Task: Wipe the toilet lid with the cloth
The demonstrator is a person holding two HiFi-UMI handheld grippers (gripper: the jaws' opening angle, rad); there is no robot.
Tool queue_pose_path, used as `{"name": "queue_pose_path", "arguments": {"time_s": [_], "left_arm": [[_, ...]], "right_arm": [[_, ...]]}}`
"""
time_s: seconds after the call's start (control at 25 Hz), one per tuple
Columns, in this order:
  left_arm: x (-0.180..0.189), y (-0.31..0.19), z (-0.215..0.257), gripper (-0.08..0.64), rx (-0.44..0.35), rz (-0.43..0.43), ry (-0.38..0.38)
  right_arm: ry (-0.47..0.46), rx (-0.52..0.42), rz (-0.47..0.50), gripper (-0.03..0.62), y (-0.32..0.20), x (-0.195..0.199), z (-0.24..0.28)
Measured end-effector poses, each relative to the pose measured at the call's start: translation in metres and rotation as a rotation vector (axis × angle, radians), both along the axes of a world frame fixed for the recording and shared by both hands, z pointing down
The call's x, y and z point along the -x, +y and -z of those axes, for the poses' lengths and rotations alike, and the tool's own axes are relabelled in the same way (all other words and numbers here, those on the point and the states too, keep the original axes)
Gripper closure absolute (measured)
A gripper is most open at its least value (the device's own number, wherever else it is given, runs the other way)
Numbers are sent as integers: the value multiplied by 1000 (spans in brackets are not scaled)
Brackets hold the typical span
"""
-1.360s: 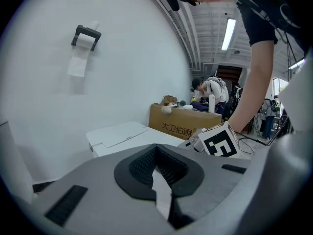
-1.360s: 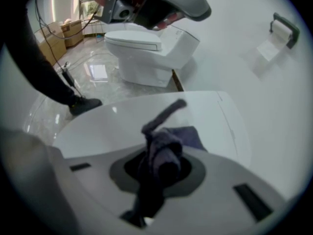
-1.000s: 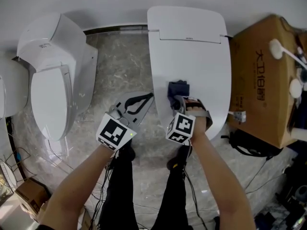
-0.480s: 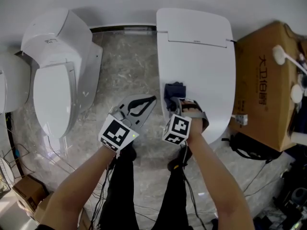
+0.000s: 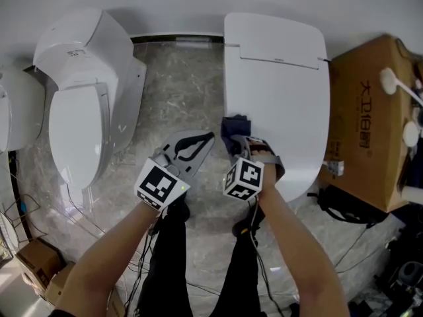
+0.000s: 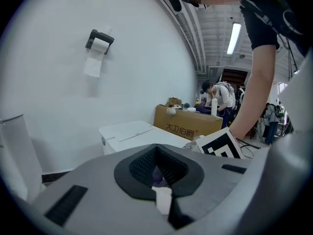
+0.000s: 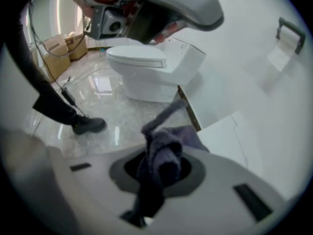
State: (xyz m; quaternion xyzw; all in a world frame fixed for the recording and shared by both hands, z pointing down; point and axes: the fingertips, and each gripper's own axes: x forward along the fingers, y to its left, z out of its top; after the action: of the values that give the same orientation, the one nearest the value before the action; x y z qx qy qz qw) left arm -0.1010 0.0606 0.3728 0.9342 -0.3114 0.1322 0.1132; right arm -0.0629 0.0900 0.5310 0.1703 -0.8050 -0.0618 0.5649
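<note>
Right tool (image 5: 238, 142) grips cloth (image 5: 232, 125) at lid's (image 5: 284, 78) left edge; left tool (image 5: 206, 138) clenched, empty. Press flat, sweep across.

toilet lid (image 5: 284, 91): bare ahead | right: cardboard box (image 5: 370, 131) | left: second toilet (image 5: 79, 111)

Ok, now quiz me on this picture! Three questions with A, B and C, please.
1. Where is the cloth? A on a chair; B at the edge of the toilet lid; C in a sink.
2. What colour is the cloth? A yellow; B red; C dark bluish-grey.
3. What are the right gripper's fingers doing? A shut on the cloth; B wide open; C holding a cup.

Answers: B, it sits at the white lid's edge. C, it looks dark in both views. A, the cloth is bunched between the fingers.
</note>
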Motion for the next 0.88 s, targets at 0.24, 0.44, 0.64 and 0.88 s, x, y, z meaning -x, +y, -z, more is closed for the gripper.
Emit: {"name": "queue_pose_path", "arguments": {"time_s": [0.24,0.44,0.64,0.88], "left_arm": [[-2,4,-5,540,21,7,5],[-13,4,-1,540,24,-3,13],[-30,4,7,540,29,-16,23],[-48,7,19,540,19,-36,38]], "right_arm": [[-130,-9,-45,523,-3,6,19],[-266,-30,-99,523,-13,11,46],[-409,-37,-165,523,-19,5,75],[-667,-31,-339,523,-30,-19,127]]}}
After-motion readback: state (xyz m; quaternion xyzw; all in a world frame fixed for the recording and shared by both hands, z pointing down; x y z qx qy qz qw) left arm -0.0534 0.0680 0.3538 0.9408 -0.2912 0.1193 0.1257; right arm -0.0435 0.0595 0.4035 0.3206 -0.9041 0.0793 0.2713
